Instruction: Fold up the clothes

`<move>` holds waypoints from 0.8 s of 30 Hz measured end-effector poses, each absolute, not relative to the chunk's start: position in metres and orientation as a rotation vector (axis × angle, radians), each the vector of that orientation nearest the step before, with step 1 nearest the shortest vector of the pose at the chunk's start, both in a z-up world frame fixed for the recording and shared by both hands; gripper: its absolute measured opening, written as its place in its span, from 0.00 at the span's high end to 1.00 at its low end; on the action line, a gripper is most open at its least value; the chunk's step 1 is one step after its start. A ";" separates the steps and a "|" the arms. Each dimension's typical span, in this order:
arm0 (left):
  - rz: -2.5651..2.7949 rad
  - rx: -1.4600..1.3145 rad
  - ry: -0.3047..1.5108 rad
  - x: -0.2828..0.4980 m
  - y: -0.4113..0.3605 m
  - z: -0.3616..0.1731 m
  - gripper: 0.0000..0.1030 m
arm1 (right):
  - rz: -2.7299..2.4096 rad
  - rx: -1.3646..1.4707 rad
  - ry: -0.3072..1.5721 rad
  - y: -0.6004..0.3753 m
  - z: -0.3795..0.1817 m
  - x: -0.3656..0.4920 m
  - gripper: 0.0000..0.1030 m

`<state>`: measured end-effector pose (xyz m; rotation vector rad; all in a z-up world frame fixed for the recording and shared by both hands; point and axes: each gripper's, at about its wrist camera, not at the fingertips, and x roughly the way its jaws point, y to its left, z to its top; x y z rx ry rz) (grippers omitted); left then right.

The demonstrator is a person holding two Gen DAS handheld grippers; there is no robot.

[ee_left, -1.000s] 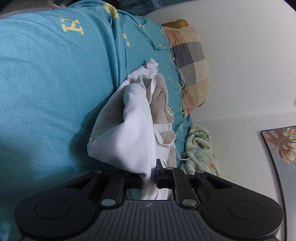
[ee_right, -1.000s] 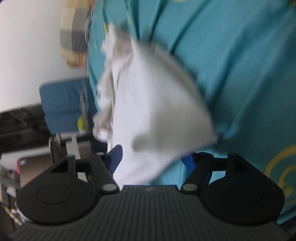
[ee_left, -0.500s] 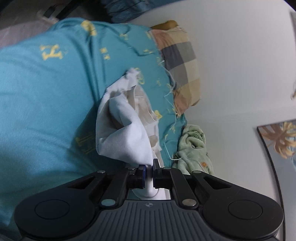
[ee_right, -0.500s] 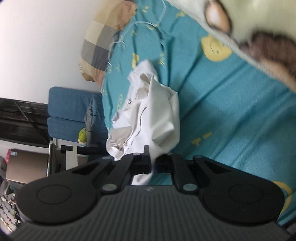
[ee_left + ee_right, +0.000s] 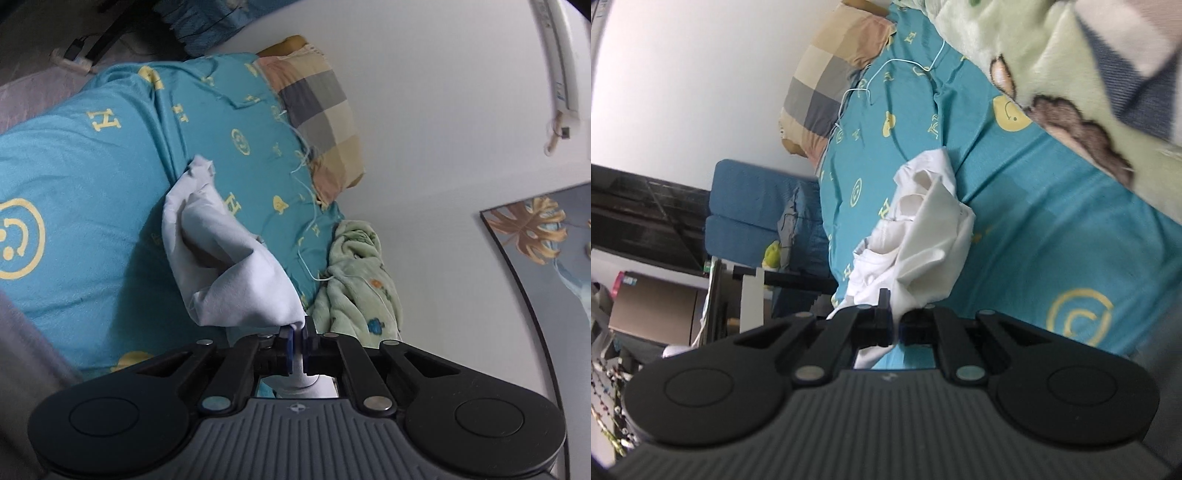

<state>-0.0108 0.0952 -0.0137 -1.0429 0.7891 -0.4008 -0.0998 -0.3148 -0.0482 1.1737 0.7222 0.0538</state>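
1. White garment [image 5: 236, 269] in the left wrist view: it hangs bunched from the left gripper [image 5: 297, 341], whose jaws are pinched tight on a fold of it near the bottom of the frame. The cloth trails away from the jaws in a crumpled mass over the teal bedsheet [image 5: 92, 192], which is printed with yellow letters and smiley faces; its far tip lies near a crease in the sheet.
2. Same view, around it: a checked pillow [image 5: 317, 110] lies at the head of the bed against the white wall [image 5: 443, 129]. A pale green fleece blanket [image 5: 358, 280] is heaped at the bed's edge just right of the garment. A leaf picture [image 5: 535, 236] hangs on the wall at the right.
3. Right wrist view: the right gripper [image 5: 895, 325] is clamped shut on another edge of the white garment [image 5: 923, 236], which rises from the jaws in loose folds above the teal bedsheet [image 5: 1052, 229].
4. Same view, around it: the green blanket [image 5: 1052, 55] fills the upper right, the checked pillow [image 5: 831, 74] sits upper left, and a blue chair [image 5: 753, 206] stands beside the bed.
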 end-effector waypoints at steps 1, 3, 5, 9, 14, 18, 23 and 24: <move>-0.403 -1.044 0.776 -0.016 0.096 -0.010 0.96 | 0.061 1.169 0.724 -0.314 -0.046 -0.103 0.94; -0.397 -1.058 0.763 -0.022 0.097 -0.006 0.96 | 0.076 1.161 0.738 -0.313 -0.042 -0.102 0.94; -0.394 -1.072 0.758 -0.019 0.098 -0.004 0.96 | 0.075 1.159 0.751 -0.315 -0.039 -0.095 0.94; -0.378 -1.096 0.755 0.005 0.096 -0.007 0.96 | 0.068 1.164 0.765 -0.320 -0.035 -0.072 0.93; -0.355 -1.088 0.752 0.053 0.085 -0.009 0.96 | 0.048 1.178 0.785 -0.326 -0.043 -0.024 0.93; -0.324 -1.043 0.764 0.111 0.070 -0.016 0.95 | 0.011 1.185 0.819 -0.335 -0.058 0.027 0.93; -0.286 -1.025 0.790 0.184 0.064 -0.046 0.95 | -0.022 1.193 0.865 -0.348 -0.090 0.089 0.93; -0.279 -1.018 0.794 0.197 0.063 -0.053 0.95 | -0.022 1.196 0.871 -0.348 -0.099 0.101 0.93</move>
